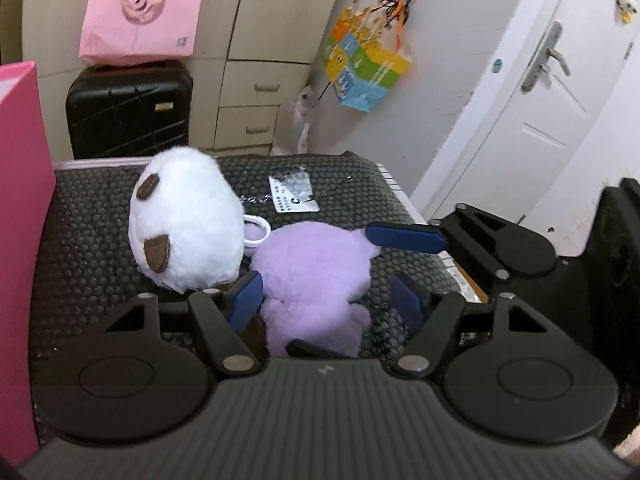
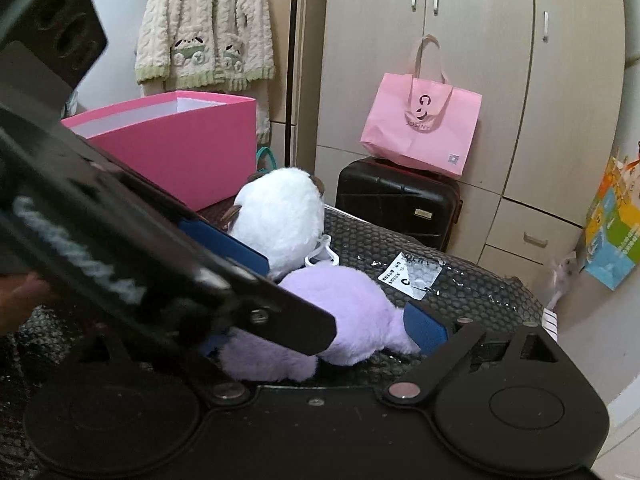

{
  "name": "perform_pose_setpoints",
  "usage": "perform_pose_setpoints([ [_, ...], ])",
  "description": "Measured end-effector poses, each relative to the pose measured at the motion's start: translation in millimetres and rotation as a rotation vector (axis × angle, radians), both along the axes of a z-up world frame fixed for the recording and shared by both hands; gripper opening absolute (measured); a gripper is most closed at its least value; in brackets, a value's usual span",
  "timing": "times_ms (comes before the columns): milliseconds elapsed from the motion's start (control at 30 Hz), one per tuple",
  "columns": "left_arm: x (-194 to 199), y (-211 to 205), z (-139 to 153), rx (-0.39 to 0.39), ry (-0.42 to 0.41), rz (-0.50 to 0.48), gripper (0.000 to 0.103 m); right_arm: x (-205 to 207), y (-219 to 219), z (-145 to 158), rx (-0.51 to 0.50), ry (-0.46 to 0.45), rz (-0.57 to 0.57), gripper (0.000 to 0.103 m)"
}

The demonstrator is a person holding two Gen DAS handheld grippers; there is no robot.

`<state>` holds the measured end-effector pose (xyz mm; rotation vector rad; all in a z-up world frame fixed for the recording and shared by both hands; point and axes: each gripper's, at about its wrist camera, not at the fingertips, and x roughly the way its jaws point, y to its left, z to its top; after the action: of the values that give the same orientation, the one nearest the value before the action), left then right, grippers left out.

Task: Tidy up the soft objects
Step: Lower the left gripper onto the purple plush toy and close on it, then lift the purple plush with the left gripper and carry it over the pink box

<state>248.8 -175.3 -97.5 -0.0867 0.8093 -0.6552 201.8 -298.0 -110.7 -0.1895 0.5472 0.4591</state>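
A purple plush toy point(image 1: 316, 276) lies on a black bumpy mat point(image 1: 88, 240), with a white plush toy with brown ears point(image 1: 188, 220) touching its left side. My left gripper point(image 1: 326, 300) is open around the purple plush: its left pad rests against the fur, its right pad stands a little off. In the right wrist view the purple plush point(image 2: 352, 312) lies between the fingers of my right gripper point(image 2: 316, 328), which is open. Its right pad point(image 2: 426, 326) touches the fur. Its left finger is hidden behind the left gripper's body. The white plush point(image 2: 280, 216) is behind.
An open pink box point(image 2: 180, 148) stands at the mat's far left. A white label card point(image 1: 294, 196) lies on the mat behind the toys. Beyond the mat are a black suitcase point(image 1: 128, 112) with a pink bag point(image 1: 140, 12) on it, cupboards and a white door point(image 1: 552, 100).
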Motion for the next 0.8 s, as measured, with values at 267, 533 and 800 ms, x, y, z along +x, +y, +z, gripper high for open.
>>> perform_pose_setpoints([
  [267,6.9,-2.6,-11.0,-0.006,0.041,0.011,0.062,-0.1,-8.9,-3.4,0.012,0.031,-0.005,0.099],
  [533,10.7,0.5,-16.9,-0.015,0.072,0.007,0.046,1.3,-10.4,-11.8,0.039,0.141,-0.041,0.099],
  [800,6.5,-5.9,-21.6,-0.014,0.085,0.008,0.044,7.7,5.9,-13.7,-0.007,0.137,-0.04,0.099],
])
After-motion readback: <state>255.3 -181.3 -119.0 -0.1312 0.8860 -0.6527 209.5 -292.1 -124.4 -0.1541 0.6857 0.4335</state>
